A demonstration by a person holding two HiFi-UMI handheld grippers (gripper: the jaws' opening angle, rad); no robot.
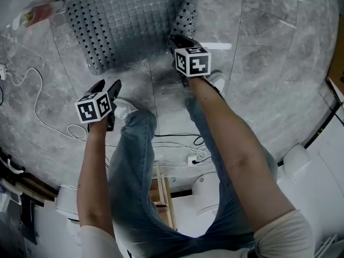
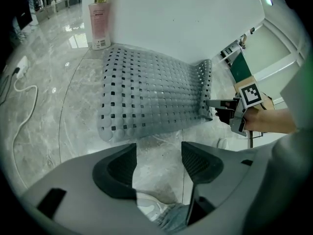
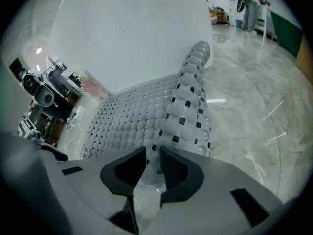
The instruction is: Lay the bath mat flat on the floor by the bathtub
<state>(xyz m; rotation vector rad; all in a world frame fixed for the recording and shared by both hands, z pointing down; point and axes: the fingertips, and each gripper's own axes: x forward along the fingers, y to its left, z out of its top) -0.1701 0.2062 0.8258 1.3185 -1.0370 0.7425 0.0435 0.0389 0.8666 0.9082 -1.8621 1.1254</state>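
- At the far left a white cable [image 2: 25, 87] lies in loose loops on the grey marble floor [image 1: 269, 63], well apart from the bath mat [image 1: 129, 20].
- A pink bottle [image 2: 99, 23] stands upright against the white side of the bathtub [image 2: 186, 23], just beside the far left corner of the bath mat.
- My left tongs [image 2: 159, 152] hang over bare floor near the front left edge of the bath mat and do not touch it. They point steeply down and are spread wide. Only the floor shows between them, with the toe of my white shoe [image 1: 124, 109] and my jeans [image 1: 134, 160] below.
- The bath mat is grey and dotted all over with small square holes. It lies on the floor right along the bathtub.
- Its left and middle parts rest flat on the floor.
- Its right end is not flat. It curls up off the floor in a standing fold beside the bathtub wall.
- My right tongs [image 3: 152, 161] are at the near right corner of the bath mat, also tilted steeply down. They are drawn almost together, leaving only a narrow gap. The edge of the bath mat runs into that gap, so they are pinching the corner below the raised fold.
- To the right of the bath mat the floor is bare marble with pale streaks of reflected light.
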